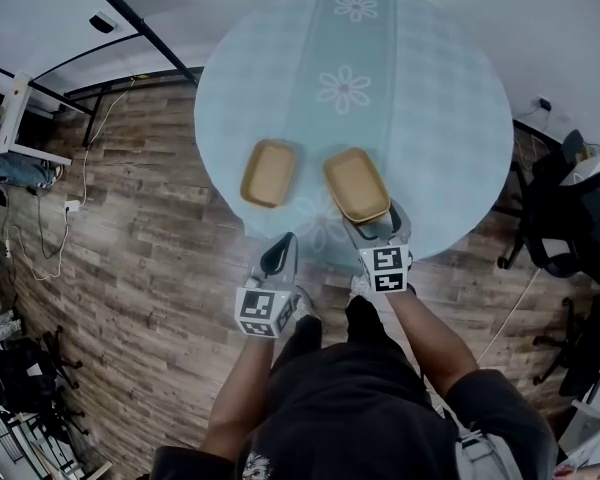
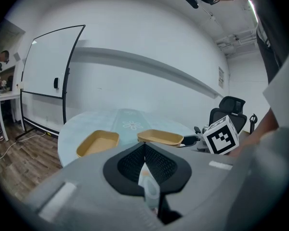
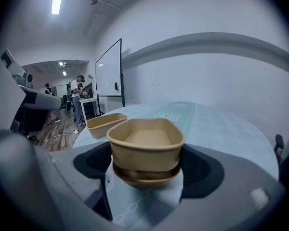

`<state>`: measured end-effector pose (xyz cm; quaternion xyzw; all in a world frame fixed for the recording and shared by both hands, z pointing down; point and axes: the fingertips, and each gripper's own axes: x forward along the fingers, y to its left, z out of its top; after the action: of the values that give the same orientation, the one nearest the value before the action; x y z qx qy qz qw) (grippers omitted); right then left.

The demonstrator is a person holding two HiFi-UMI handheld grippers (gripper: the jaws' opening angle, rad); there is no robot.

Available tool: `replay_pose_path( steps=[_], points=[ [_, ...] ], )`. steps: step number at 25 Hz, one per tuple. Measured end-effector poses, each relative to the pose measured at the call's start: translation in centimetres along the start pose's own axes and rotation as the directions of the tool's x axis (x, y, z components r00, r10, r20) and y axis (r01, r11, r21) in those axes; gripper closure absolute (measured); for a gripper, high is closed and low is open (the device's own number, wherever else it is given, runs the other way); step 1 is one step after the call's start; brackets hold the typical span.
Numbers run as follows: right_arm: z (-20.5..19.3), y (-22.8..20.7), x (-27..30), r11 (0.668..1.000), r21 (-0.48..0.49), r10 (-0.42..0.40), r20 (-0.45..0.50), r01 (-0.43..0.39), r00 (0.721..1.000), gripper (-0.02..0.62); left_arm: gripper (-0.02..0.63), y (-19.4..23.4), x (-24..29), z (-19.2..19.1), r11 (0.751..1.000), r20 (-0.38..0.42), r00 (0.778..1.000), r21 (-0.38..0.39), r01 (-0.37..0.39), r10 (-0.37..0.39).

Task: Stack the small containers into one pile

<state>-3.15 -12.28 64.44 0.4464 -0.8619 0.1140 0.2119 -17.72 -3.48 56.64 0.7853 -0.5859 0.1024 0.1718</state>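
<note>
Person's dark-clad torso [image 1: 350, 398] fills the bottom of the head view, with both forearms extended toward the round table [image 1: 450, 88].

Left gripper [image 1: 284, 243]: jaws fully closed, pad against pad, with nothing between them. It hangs just short of the table edge.

Right gripper [image 1: 375, 220]: jaws spread wide and clamped on the held container [image 1: 357, 184]. The container's near end sits between the pads, open side up, and the rest projects forward past the fingertips. In the left gripper view it appears raised off the table.

Second container [image 1: 269, 173]: rests on the table ahead of the left gripper, apart from it. It lies to the left of the right gripper's load and does not touch it.

Status, as judged: pickup complete; no pile formed. Remaining: carry the held container over the second container and nest it. A darker band under the held container may be another nested piece; this cannot be confirmed.
</note>
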Motion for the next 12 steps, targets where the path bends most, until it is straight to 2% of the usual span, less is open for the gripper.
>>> replay_pose_path(
  steps=[12],
  points=[
    [-1.6,0.6,0.2,0.999,-0.007,0.040,-0.051,-0.041,0.998,0.124,0.601,-1.6,-0.8,-0.9,1.000,-0.011,1.000,0.000,0.012,-0.012]
  ],
)
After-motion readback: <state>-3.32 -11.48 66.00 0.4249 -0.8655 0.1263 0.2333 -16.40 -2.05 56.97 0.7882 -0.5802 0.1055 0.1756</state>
